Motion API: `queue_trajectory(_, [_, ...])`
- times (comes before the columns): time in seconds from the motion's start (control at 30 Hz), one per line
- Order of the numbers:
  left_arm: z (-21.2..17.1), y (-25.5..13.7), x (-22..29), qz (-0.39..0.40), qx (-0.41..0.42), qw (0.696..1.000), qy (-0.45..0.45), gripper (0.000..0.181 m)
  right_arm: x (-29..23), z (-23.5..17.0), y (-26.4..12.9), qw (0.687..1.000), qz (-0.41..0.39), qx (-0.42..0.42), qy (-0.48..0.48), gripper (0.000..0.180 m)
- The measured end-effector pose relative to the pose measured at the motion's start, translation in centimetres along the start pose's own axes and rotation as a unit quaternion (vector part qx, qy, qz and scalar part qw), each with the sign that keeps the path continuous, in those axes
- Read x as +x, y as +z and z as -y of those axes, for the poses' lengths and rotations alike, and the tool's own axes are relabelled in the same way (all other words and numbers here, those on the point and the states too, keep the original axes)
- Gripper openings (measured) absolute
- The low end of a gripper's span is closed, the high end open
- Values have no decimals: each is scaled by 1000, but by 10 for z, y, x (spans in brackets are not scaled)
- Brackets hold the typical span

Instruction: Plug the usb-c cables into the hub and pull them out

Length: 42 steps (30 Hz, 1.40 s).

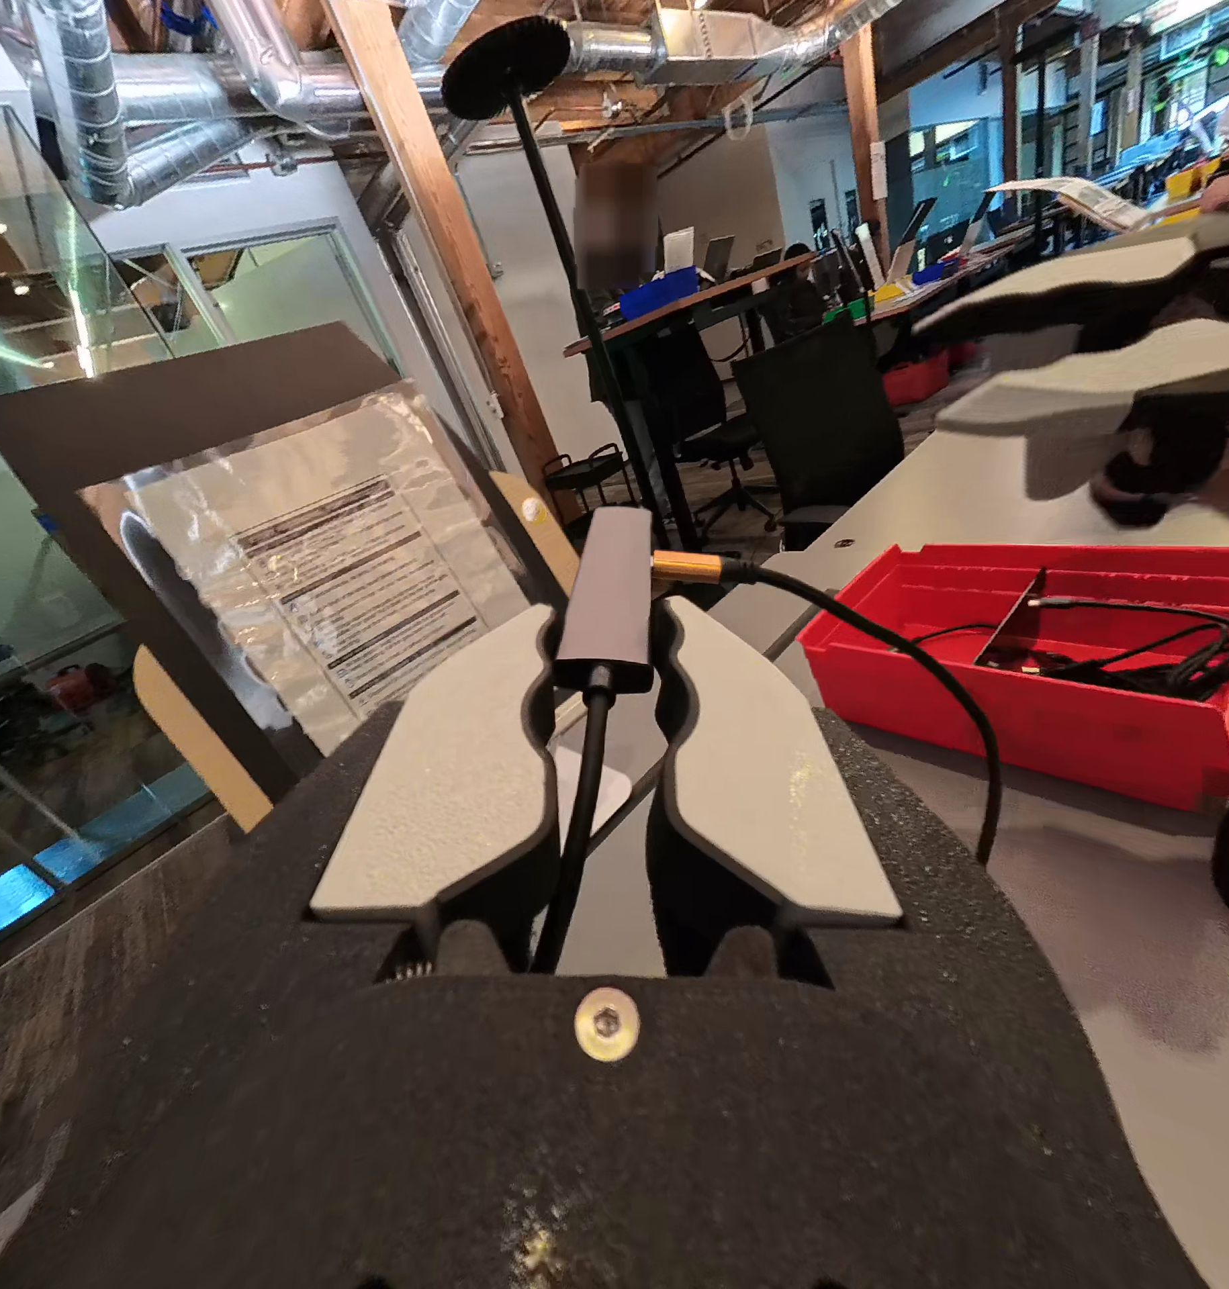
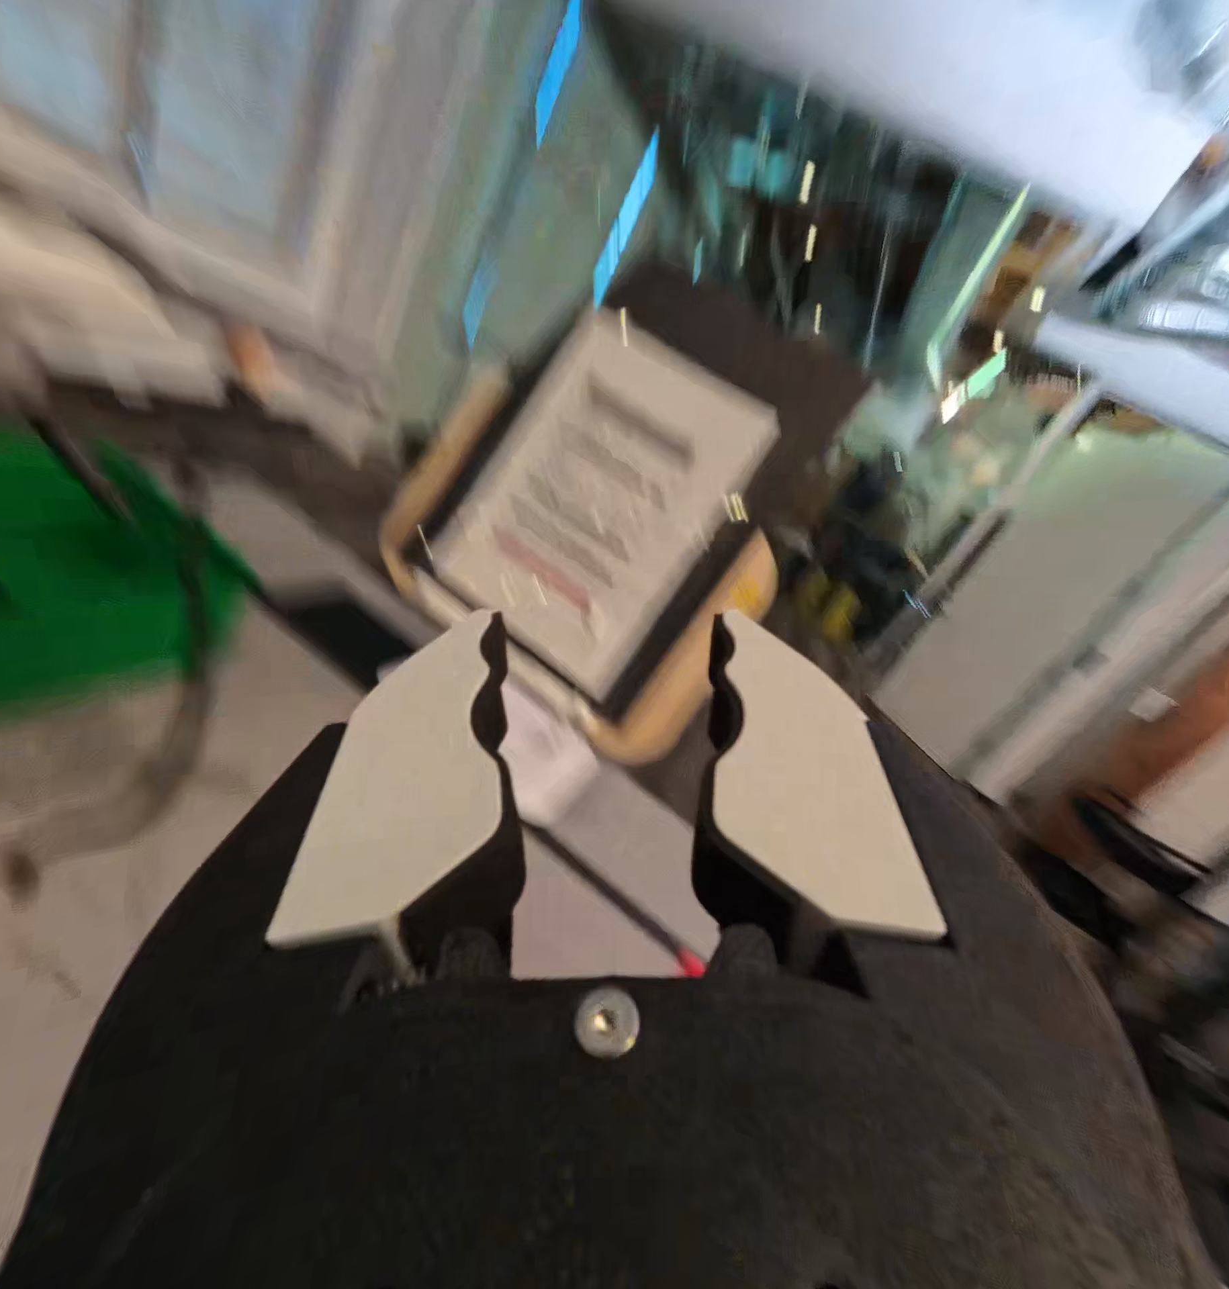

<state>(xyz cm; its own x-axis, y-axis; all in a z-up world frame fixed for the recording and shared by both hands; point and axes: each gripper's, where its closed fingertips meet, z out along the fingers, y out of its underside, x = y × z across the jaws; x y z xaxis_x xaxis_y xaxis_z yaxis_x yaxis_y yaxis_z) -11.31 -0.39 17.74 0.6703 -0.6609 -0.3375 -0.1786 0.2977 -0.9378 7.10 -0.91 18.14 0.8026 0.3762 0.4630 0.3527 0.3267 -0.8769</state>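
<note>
My left gripper (image 1: 603, 621) is shut on a dark grey USB hub (image 1: 608, 593) and holds it up above the table, its own black lead running back between the fingers. A usb-c cable with a gold plug (image 1: 688, 565) is plugged into the hub's right side; its black cord (image 1: 946, 690) hangs down to the table. My right gripper (image 2: 606, 628) is open and empty in a blurred right wrist view. It also shows in the left wrist view (image 1: 946, 370) at the upper right, apart from the hub.
A red bin (image 1: 1016, 725) on the grey table (image 1: 1121, 941) holds more coiled black cables (image 1: 1170, 662). A stand with a sleeved printed sheet (image 1: 332, 579) is at the left table edge. A green bin (image 2: 74, 558) shows blurred at left in the right wrist view.
</note>
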Motion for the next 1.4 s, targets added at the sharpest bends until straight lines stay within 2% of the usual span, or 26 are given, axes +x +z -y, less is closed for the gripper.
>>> queue_trajectory(0.03, [2,1,5,-3,6,1000,5,24,-17,23,5,996,14,70,50,55])
queue_trajectory(0.1, [5,4,15,-8,16,1000,19,24,-53,46,13,981,52,148,112,54])
queue_trajectory(0.23, [14,8,31,14,41,997,69,24,-89,38,32,980,29,142,136,46])
queue_trajectory(0.33, [14,12,43,29,42,992,115,24,-99,32,37,983,18,140,119,37])
queue_trajectory(0.43, [14,15,54,15,44,992,118,24,-99,32,35,979,22,151,135,22])
queue_trajectory(0.6, [14,17,57,11,46,992,116,24,-95,24,39,969,50,134,200,22])
queue_trajectory(0.67, [13,17,58,14,46,992,117,24,-99,25,40,963,74,139,218,13])
queue_trajectory(0.83, [13,18,60,13,49,992,120,24,-98,24,39,961,74,150,219,13])
queue_trajectory(1.07, [17,17,61,29,69,989,128,25,-96,28,33,950,20,191,247,13])
queue_trajectory(1.13, [19,15,60,29,71,988,135,26,-98,30,33,947,27,189,258,13])
queue_trajectory(1.4, [18,11,54,-24,54,995,84,25,-106,33,34,960,76,184,198,14])
